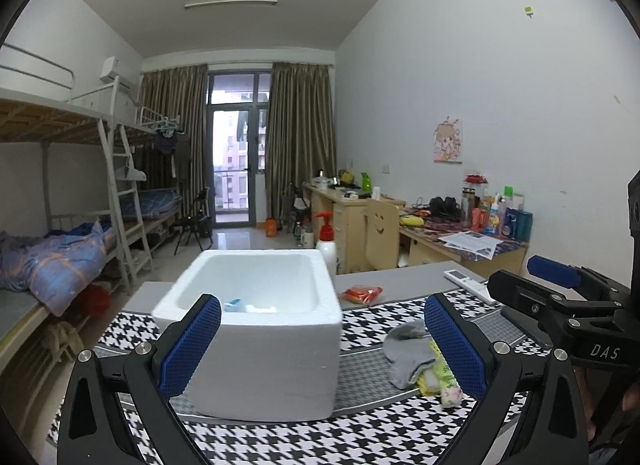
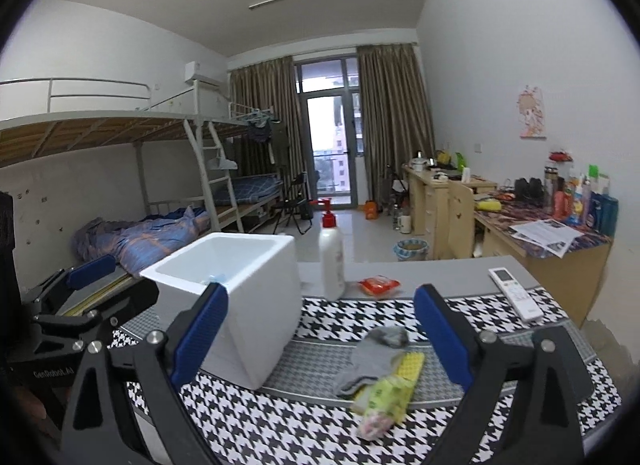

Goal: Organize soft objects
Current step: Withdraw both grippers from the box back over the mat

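A white foam box (image 1: 256,329) stands on the houndstooth cloth; something blue and white (image 1: 236,306) lies inside. It also shows in the right wrist view (image 2: 240,305). A grey sock (image 1: 408,353) lies right of the box on a yellow-green soft item (image 1: 444,381); both show in the right wrist view, the sock (image 2: 372,357) and the yellow-green item (image 2: 388,397). My left gripper (image 1: 322,345) is open and empty in front of the box. My right gripper (image 2: 320,337) is open and empty above the socks; it shows in the left wrist view (image 1: 556,293).
A red-capped white pump bottle (image 2: 332,253), an orange snack packet (image 2: 379,285) and a white remote (image 2: 516,297) lie on the grey table beyond the cloth. Bunk beds stand left, cluttered desks right.
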